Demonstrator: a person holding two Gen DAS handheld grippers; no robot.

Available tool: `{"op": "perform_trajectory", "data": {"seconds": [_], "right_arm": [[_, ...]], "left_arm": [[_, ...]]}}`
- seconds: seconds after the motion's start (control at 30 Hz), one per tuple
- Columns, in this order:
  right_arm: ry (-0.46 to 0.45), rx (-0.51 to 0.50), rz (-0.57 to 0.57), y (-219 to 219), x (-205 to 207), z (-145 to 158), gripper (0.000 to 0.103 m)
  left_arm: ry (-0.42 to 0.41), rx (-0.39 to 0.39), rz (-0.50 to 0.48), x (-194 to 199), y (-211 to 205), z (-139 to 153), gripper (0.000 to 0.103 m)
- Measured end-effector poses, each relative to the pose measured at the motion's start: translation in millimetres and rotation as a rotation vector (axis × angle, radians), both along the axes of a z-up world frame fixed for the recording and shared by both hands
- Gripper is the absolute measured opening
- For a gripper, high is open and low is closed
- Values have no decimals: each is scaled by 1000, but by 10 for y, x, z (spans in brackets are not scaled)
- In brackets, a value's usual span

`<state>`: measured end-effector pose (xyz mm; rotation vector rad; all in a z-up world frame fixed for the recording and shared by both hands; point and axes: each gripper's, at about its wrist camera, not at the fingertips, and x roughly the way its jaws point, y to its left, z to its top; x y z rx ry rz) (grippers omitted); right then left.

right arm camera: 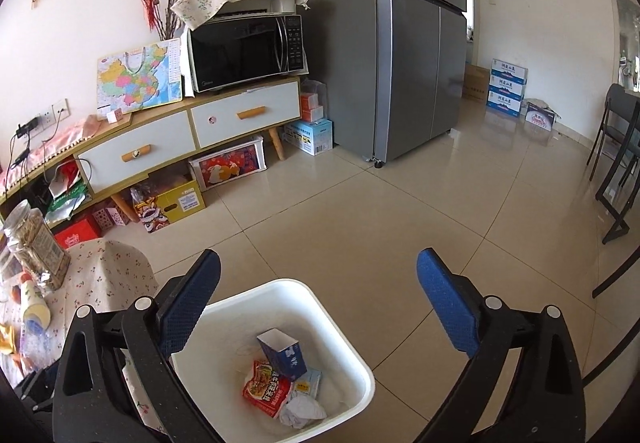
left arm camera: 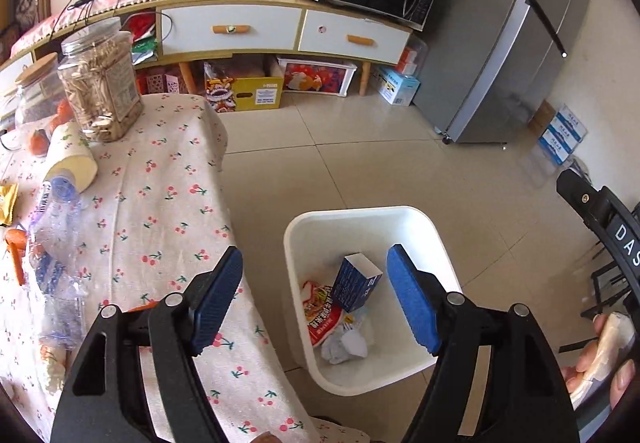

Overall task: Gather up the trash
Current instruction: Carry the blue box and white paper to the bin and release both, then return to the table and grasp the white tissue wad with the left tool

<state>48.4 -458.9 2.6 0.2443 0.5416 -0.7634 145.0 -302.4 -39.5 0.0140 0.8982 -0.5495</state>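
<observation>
Trash sits in two places: some is already in the white bin (right arm camera: 352, 395) on the floor beside the table (left arm camera: 168, 203), namely a blue carton (right arm camera: 282, 357), a red snack wrapper (right arm camera: 264, 389) and a crumpled paper ball (right arm camera: 302, 413); more lies on the table's cherry-print cloth, namely a crushed clear plastic bottle (left arm camera: 56, 239) and a yellow wrapper (left arm camera: 8, 203) at the far left edge. Left gripper (left arm camera: 316, 283) hovers over the table edge and bin, jaws wide apart, holding nothing. Right gripper (right arm camera: 318, 285) hangs above the bin, jaws also apart and empty. Both look ready for the next pick. Likely next target is the bottle: light, thin-walled, already collapsed, so it should give under the pads and may slip or spring back. Best hold is probably across the neck or a creased fold near the cap end, not the smooth flat belly. The wrapper is flimsy and lies flat, so it needs a pinch at a raised edge. The big jar (left arm camera: 100, 83) of snacks and the paper cup (left arm camera: 72, 159) nearby are probably not trash; the cup is tipped over just beside the bottle, so a sloppy reach could knock it.
</observation>
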Motion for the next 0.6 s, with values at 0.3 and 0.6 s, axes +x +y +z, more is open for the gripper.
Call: {"op": "perform_trajectory", "data": {"seconds": [0.3, 0.6], "right_arm": [[51, -35, 132, 459, 189, -69, 96], [75, -68, 263, 937, 335, -84, 96]], "left_arm": [[-44, 19, 119, 22, 497, 120, 78], [-70, 35, 233, 10, 1026, 164, 81]]}}
